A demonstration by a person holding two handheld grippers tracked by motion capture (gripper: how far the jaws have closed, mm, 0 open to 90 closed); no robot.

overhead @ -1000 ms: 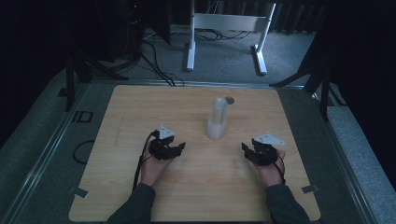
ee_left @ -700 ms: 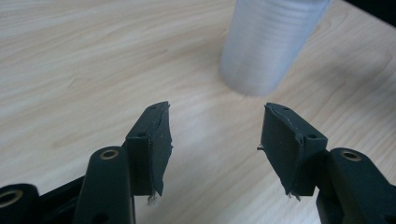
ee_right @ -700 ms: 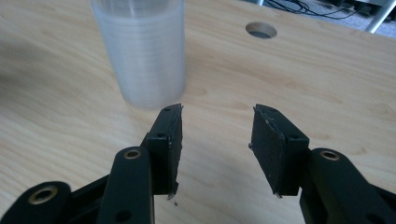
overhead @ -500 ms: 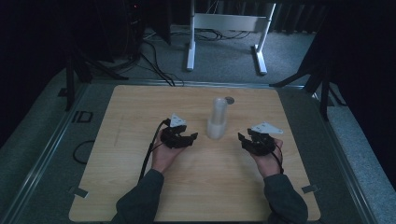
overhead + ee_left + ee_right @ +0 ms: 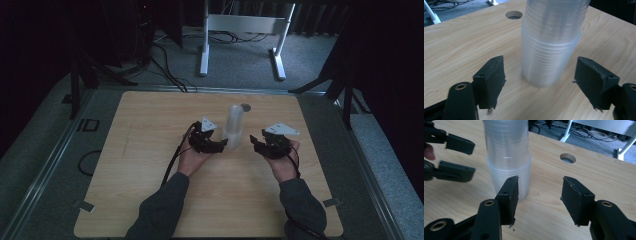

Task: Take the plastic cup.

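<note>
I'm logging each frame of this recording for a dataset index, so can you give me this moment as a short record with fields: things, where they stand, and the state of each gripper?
thing in hand: stack of clear plastic cups, upright on the wooden table
left gripper: jaws open, one on each side of the stack's base, not touching it
right gripper: jaws open, aimed just beside the stack, apart from it
table feature: round hole behind the stack
contact: none seen

Dim high view, dark surroundings, brighter gripper views, slight motion blur
</note>
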